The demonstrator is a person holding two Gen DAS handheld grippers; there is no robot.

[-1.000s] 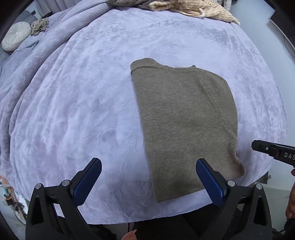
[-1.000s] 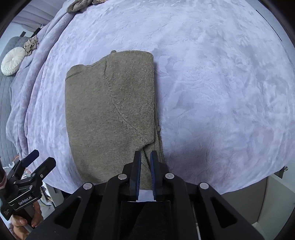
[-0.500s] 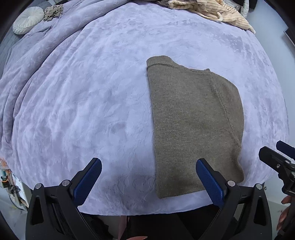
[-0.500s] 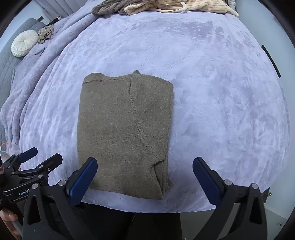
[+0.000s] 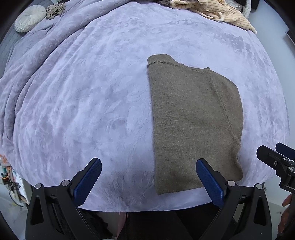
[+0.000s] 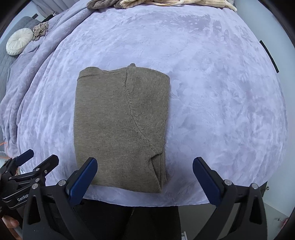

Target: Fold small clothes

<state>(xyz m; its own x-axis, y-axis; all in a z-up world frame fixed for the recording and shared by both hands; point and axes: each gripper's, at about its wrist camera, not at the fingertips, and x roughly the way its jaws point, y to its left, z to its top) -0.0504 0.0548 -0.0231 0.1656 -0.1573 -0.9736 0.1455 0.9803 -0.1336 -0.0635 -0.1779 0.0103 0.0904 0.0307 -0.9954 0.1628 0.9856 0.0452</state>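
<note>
My left tongs [image 5: 148, 181] and right tongs [image 6: 144, 180] gape apart above the folded olive sweater [image 6: 119, 127] on the bed [image 6: 221, 110].

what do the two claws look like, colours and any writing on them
Both are alike: the left claw and right claw have matte black angular frames with triangular cut-outs and silver screw heads at the joints. Each finger ends in a flat blue pad with a fine ribbed texture. White lettering starting "GenRob" is printed on the left claw's body.

Striped beige clothes [image 5: 217, 11] at the far bed edge, cut off by frame.
</note>
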